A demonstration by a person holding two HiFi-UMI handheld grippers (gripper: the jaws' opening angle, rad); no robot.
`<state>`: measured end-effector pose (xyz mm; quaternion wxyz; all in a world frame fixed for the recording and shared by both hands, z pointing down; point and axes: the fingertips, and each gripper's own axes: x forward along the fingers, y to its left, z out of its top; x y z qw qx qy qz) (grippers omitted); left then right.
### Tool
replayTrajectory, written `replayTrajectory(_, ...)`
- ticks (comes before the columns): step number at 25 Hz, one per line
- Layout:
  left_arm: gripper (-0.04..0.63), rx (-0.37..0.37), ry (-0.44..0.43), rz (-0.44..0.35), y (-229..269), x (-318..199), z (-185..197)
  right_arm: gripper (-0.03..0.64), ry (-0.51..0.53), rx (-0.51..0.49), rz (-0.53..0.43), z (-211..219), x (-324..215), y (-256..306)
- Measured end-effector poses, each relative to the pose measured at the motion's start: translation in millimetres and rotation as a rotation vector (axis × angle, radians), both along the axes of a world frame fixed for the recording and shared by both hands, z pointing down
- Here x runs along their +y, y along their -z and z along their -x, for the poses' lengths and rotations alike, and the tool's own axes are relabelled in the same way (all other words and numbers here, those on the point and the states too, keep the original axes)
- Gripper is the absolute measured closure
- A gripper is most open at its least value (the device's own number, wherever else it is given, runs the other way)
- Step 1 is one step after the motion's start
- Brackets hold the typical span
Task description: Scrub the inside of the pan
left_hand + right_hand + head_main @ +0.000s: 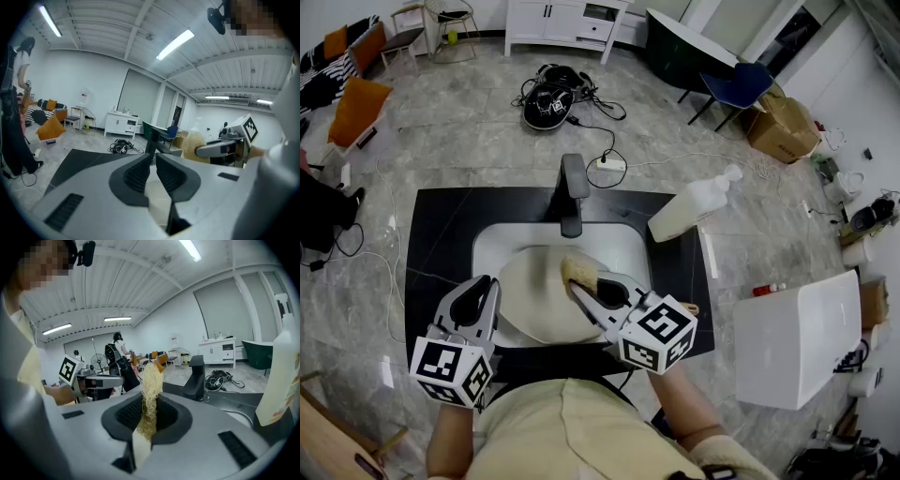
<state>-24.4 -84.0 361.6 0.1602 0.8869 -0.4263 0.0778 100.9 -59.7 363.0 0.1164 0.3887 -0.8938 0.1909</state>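
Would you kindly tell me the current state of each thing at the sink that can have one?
pan: sitting in the sink, its rim pinched.
scrubber: clamped, held over the inside of the pan.
left gripper: shut on the rim of the pan.
right gripper: shut on the scrubber.
faucet: no water seen running.
bottle: upright on the counter, to the right of the sink.

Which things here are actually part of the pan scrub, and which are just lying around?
Job: cream round pan; yellow fibrous scrubber, held by the right gripper; left gripper at the pan's rim; white sink; black faucet.
Lying about: white plastic bottle on its side; white boxy bin; black cable tangle on the floor; cardboard box; blue chair.
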Motion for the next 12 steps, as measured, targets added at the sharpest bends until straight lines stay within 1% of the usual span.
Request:
replayTrajectory(2, 0.545, -0.016, 0.002, 0.002, -2.5, 0.8, -0.1, 0.566, -0.014, -0.002, 0.001, -0.2, -0.7, 0.2)
replayTrajectory(9, 0.545, -0.024, 0.010, 0.008, -4.8, 2.6, 1.0, 0.566, -0.037, 0.018, -0.023, -1.5, -2.5, 0.6)
replayTrajectory(12, 0.545, -0.034, 0.006, 0.012, -7.3, 3.5, 1.0, 0.566, -0.039, 0.011, -0.031, -0.9, -2.5, 0.8)
